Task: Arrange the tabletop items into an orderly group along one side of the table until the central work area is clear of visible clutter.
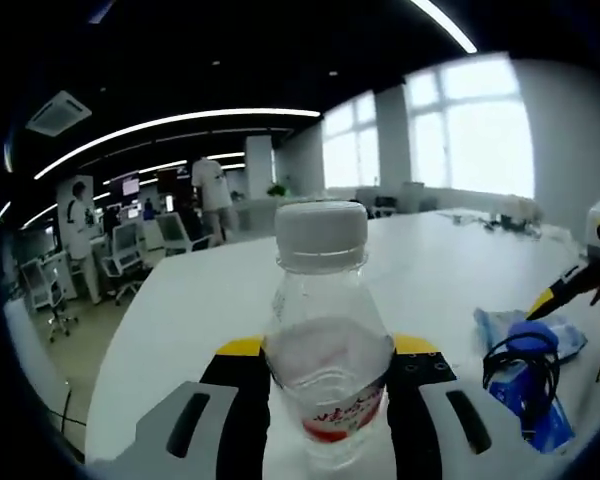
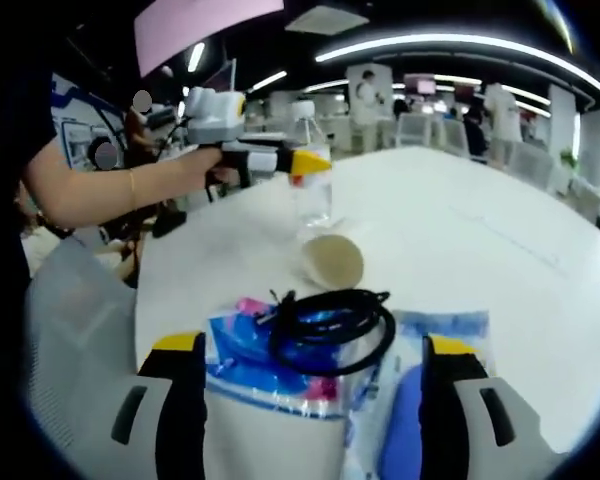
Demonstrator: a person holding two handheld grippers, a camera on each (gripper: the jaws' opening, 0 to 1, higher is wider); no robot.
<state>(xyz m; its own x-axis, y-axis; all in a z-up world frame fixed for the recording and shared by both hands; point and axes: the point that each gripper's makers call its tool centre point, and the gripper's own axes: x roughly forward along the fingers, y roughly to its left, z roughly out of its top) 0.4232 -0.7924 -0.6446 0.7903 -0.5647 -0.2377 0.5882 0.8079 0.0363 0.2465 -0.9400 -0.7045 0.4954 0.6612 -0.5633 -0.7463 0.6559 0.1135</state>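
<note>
A clear water bottle [image 1: 325,340] with a white cap and a red label stands upright between my left gripper's [image 1: 327,347] yellow-tipped jaws, which close on its sides. In the right gripper view, the same bottle [image 2: 313,195] is at the far side of the white table [image 2: 480,240], with the left gripper [image 2: 310,162] clamped on it. A tan paper cup [image 2: 332,262] lies on its side. A black coiled cable [image 2: 330,325] rests on a blue plastic packet [image 2: 265,370], between the wide-apart jaws of my right gripper [image 2: 314,345]. The right gripper [image 1: 577,330] hovers open over the packet [image 1: 530,395].
A person's bare arm [image 2: 110,185] holds the left gripper from the table's left edge. A grey chair [image 2: 70,330] stands beside that edge. Office chairs [image 1: 125,250] and standing people [image 1: 212,190] are beyond the table's [image 1: 430,260] far end. Small items [image 1: 515,215] lie near the windows.
</note>
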